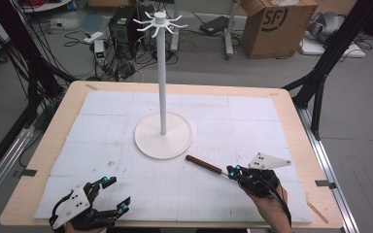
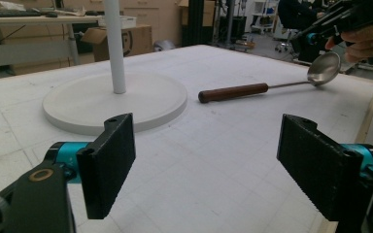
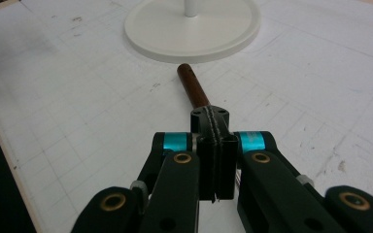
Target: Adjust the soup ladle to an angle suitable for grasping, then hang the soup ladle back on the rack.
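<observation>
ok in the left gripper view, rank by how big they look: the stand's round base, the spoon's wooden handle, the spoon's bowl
1. round base, by far the largest.
2. wooden handle, long but thin.
3. spoon bowl, smallest, though it lies farther from the camera and the right gripper hides part of it.

The high view is looking forward and down from above the near edge of the worktop [image 1: 291,121], taking in the whole white mat with the white hook stand [image 1: 162,121] near its middle. The left gripper view is riding low over the mat, looking between its own jaws toward the stand's round base [image 2: 116,104] close ahead and the ladle [image 2: 272,82] to that base's right. The right gripper view is looking steeply down along its jaws, close to the ladle's wooden handle [image 3: 193,87], facing the base [image 3: 194,29]. All three views are sharing the base and the handle.
</observation>
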`<act>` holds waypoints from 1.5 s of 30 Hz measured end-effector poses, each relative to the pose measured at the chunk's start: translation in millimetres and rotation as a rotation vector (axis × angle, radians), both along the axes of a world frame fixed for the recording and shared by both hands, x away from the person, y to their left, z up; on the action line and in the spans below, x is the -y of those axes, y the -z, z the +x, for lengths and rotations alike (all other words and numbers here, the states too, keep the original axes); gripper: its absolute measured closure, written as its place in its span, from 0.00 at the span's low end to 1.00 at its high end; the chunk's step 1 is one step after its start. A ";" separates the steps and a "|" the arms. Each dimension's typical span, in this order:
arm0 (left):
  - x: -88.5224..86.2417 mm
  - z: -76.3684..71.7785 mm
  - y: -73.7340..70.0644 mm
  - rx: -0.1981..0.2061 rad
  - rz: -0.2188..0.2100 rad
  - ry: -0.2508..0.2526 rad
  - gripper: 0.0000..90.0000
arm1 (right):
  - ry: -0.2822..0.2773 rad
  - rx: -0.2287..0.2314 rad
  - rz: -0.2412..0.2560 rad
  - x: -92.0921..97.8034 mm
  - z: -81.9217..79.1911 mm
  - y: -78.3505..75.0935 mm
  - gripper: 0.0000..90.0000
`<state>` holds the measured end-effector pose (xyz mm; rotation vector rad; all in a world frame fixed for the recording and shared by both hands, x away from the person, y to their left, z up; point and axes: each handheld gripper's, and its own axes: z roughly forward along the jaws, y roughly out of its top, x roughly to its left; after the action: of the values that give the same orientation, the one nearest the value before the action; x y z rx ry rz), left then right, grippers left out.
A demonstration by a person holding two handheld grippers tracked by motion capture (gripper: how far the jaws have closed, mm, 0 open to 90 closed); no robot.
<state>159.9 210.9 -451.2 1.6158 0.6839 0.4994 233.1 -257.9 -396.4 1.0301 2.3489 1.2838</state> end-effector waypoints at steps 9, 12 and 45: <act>0.7 -0.2 -0.7 0.003 -0.005 0.002 0.25 | -0.001 0.025 0.003 1.9 -12.2 2.0 1.00; 0.4 0.0 -0.8 0.004 -0.008 0.001 0.25 | 0.000 0.038 0.008 4.2 -19.3 1.1 1.00; 1.8 0.6 -1.6 0.011 -0.011 0.011 0.25 | -0.105 0.017 -0.081 -19.8 8.2 -7.8 0.46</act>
<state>160.4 209.1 -449.6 1.6048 0.6681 0.4960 241.3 -238.2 -388.6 0.8790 2.4487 1.2169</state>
